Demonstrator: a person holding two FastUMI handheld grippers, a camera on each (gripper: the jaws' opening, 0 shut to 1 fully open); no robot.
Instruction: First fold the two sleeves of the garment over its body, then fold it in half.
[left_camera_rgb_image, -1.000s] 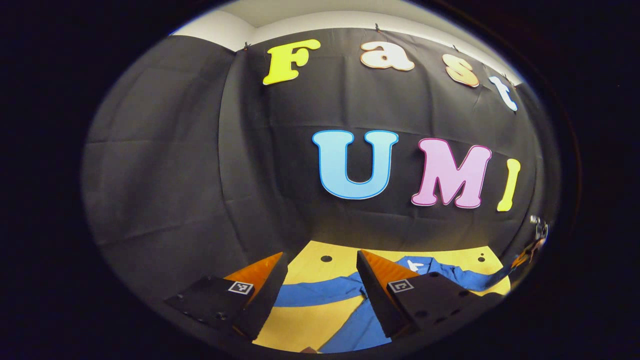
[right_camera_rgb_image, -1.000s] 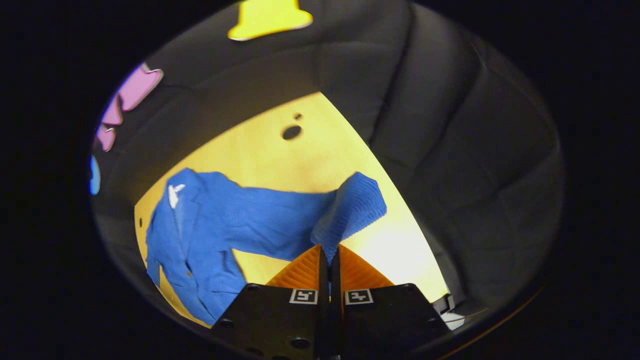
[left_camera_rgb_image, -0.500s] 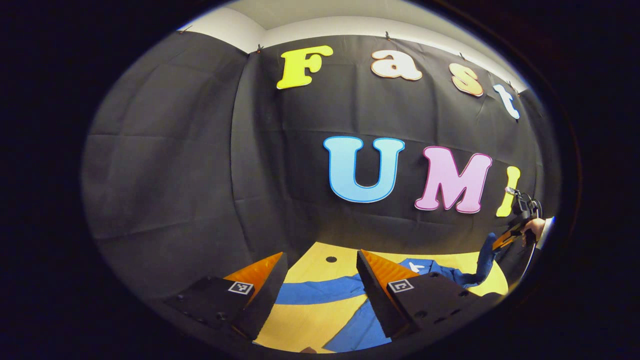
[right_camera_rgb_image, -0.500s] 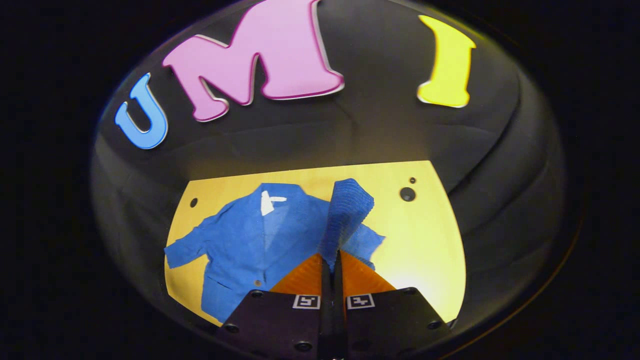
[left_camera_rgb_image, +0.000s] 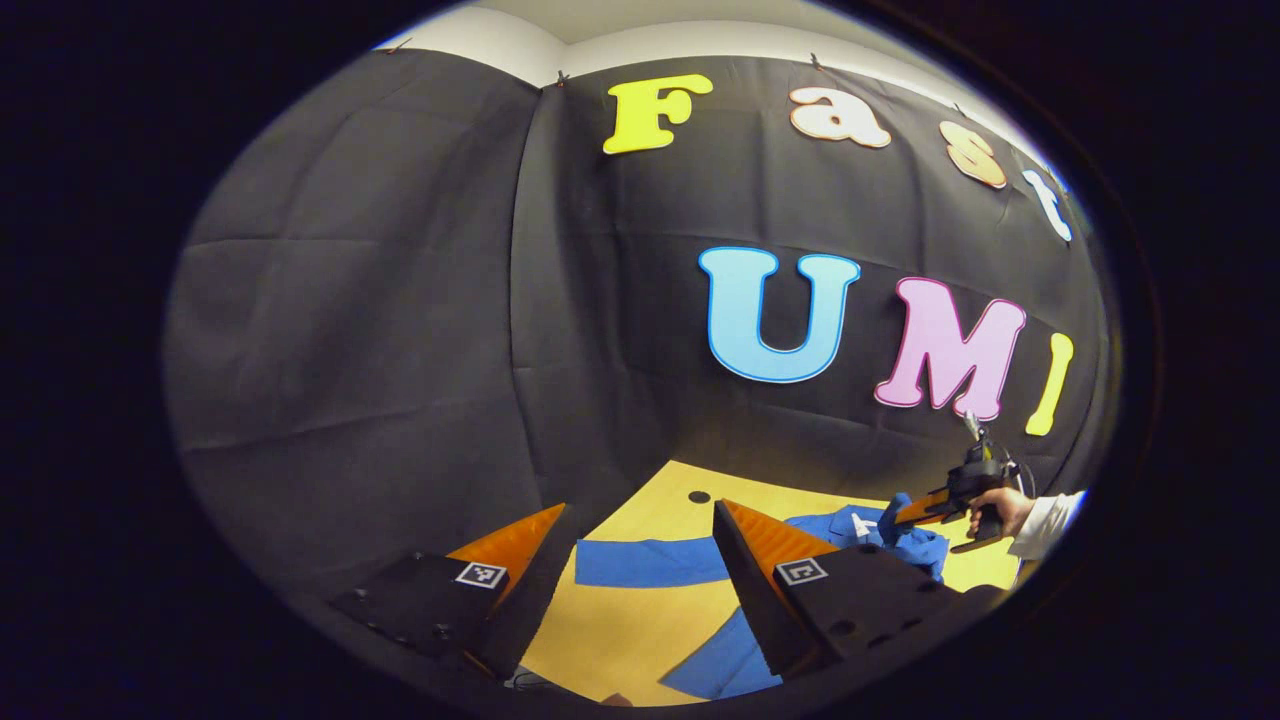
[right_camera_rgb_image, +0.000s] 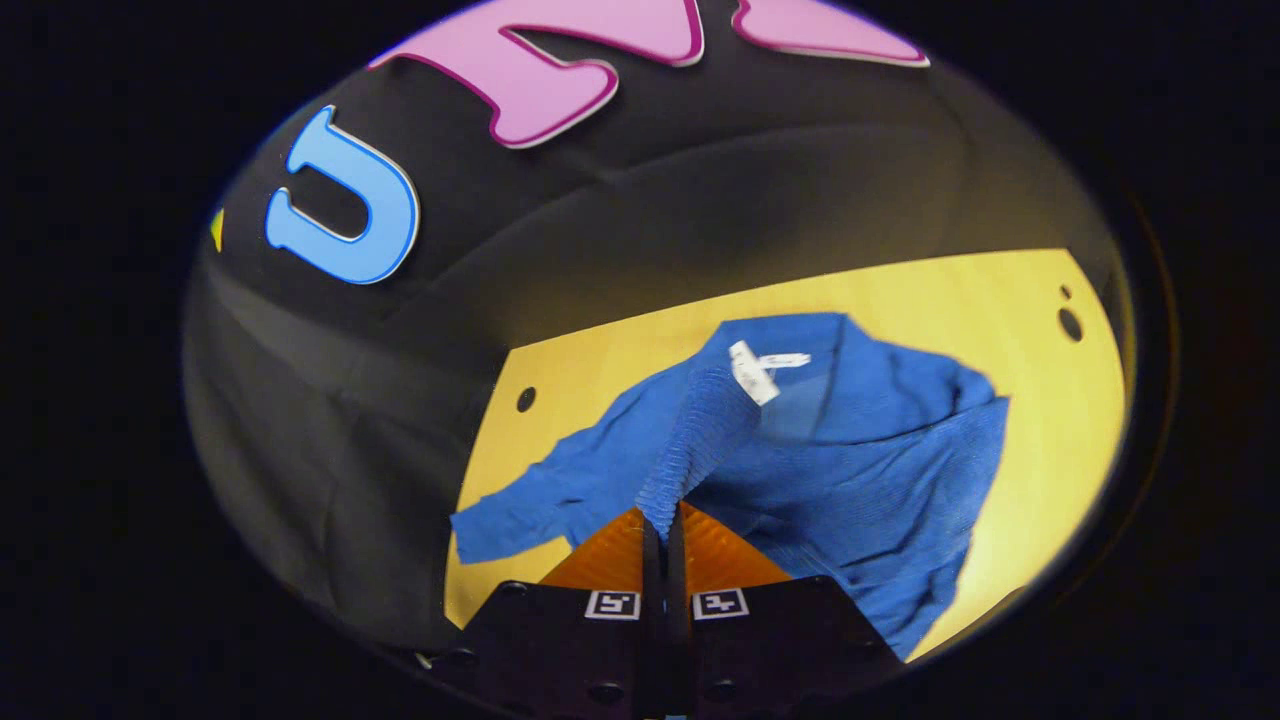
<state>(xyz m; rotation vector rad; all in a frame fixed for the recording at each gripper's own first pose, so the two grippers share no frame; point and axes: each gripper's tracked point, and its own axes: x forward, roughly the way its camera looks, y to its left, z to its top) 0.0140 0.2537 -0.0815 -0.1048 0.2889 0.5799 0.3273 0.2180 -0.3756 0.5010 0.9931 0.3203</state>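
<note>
The right gripper (right_camera_rgb_image: 662, 520) has its two fingers pressed together on the end of one sleeve (right_camera_rgb_image: 700, 440) of the blue garment (right_camera_rgb_image: 850, 450). The pinched sleeve rises from the fingertips as a ribbed band and lies across the garment's body, its far end near the white neck label (right_camera_rgb_image: 752, 370). Outward from that grip, the garment is spread on the yellow table (right_camera_rgb_image: 1040, 330), collar toward the black booth wall (right_camera_rgb_image: 640, 230). The opposite sleeve (right_camera_rgb_image: 530, 500) extends flat toward the table's edge, with a dark round hole (right_camera_rgb_image: 526, 399) in the tabletop just beyond it. Two more holes sit near the table's far corner, well apart from the fabric.

The left gripper (left_camera_rgb_image: 640, 545) has its fingers spread wide with nothing between them; it hangs above the table and is apart from the cloth. Between and beyond its fingers a flat blue sleeve (left_camera_rgb_image: 650, 562) lies across the tabletop, and part of the garment's lower body (left_camera_rgb_image: 730, 660) shows beside the right-hand finger. Farther off in the left gripper view, a hand (left_camera_rgb_image: 990, 508) in a white sleeve (left_camera_rgb_image: 1045, 520) holds the other gripper over the bunched blue fabric near the collar. The booth wall stands behind the table on all visible sides.
</note>
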